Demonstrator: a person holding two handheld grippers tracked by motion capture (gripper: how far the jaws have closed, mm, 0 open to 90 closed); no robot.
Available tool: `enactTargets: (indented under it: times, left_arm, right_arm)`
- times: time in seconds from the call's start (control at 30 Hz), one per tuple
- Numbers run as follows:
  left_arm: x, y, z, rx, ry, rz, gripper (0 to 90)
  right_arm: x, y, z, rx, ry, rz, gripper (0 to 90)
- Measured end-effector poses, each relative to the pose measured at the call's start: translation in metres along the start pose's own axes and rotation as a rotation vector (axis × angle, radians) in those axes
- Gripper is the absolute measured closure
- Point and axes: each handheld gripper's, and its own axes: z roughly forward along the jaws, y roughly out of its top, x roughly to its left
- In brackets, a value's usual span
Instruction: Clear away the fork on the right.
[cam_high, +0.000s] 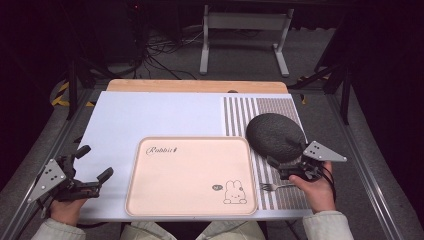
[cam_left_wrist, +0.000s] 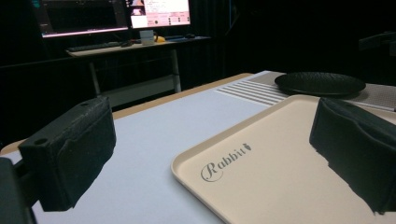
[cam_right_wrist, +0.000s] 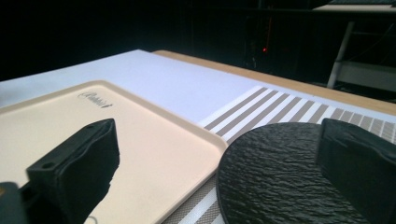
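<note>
Right gripper (cam_high: 286, 169): I hold it low at the near edge of the black plate (cam_high: 275, 136), fingers (cam_right_wrist: 74, 172) spread wide with nothing between them; in the right gripper view the plate's rim sits partly inside the gap, so I judge this a lining-up for a grip on that rim.

Black plate: rests on the striped mat (cam_high: 240, 112), just right of the tray, its edge close to the tray's far right corner; whether they touch I cannot tell.

Left gripper (cam_high: 95, 165): parked on the counter (cam_high: 125, 115) left of the tray, fingers (cam_left_wrist: 70, 158) wide apart and empty, pointed across the tray (cam_high: 190, 175), probably waiting to steady it.

Tray: cream, bare, centred in front of me, likely the plate's destination.

Fork (cam_high: 272, 186): lies on the mat just beside my right hand, partly covered by it; its handle is hidden.

Hard to read: the plate's surface texture from above, the far room in darkness, and the tray's near edge cut off in both gripper views.
</note>
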Motion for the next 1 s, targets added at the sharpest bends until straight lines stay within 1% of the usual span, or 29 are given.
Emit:
enactTargets:
  times: [0.03,0.07,0.13,0.17,0.23,0.3,0.33,0.4,0.5,0.6,0.7,0.83,1.0]
  left_arm:
    - [0.0,0.0,0.0,0.0,0.0,0.0,1.2]
    - [0.0,0.0,0.0,0.0,0.0,0.0,1.2]
    - [0.0,0.0,0.0,0.0,0.0,-0.001,1.2]
    - [0.0,0.0,0.0,0.0,0.0,0.0,1.2]
    - [0.0,0.0,0.0,0.0,0.0,-0.001,1.2]
    - [0.0,0.0,0.0,0.0,-0.001,0.0,1.2]
    - [0.0,0.0,0.0,0.0,-0.001,0.0,1.2]
    - [0.0,0.0,0.0,0.0,0.0,-0.001,1.2]
    - [0.0,0.0,0.0,0.002,0.0,0.001,1.2]
    - [0.0,0.0,0.0,0.002,0.001,0.0,1.2]
    - [0.0,0.0,0.0,0.002,0.001,0.001,1.2]
    - [0.0,0.0,0.0,0.004,0.003,-0.001,1.2]
    - [0.0,0.0,0.0,0.003,0.003,-0.001,1.2]
  right_arm:
    - [0.001,0.001,0.001,0.004,0.0,-0.01,2.3]
    - [0.001,0.001,0.001,0.004,0.0,-0.01,2.3]
    - [0.004,0.004,0.004,0.032,0.016,-0.024,2.5]
    - [0.005,0.006,0.005,0.056,0.024,-0.04,2.7]
    - [0.006,0.011,0.006,0.113,0.04,-0.054,4.8]
    - [0.007,0.017,0.006,0.157,0.04,-0.09,5.7]
    - [0.007,0.019,0.005,0.173,0.047,-0.101,5.7]
    - [0.006,0.024,0.004,0.207,0.046,-0.127,6.1]
    - [0.005,0.03,0.002,0.258,0.057,-0.151,7.7]
    - [0.005,0.035,0.002,0.324,0.063,-0.189,8.3]
    - [0.005,0.038,0.002,0.378,0.075,-0.214,8.9]
    - [0.005,0.04,0.004,0.439,0.094,-0.233,9.2]
    - [0.003,0.044,0.005,0.52,0.1,-0.269,9.7]
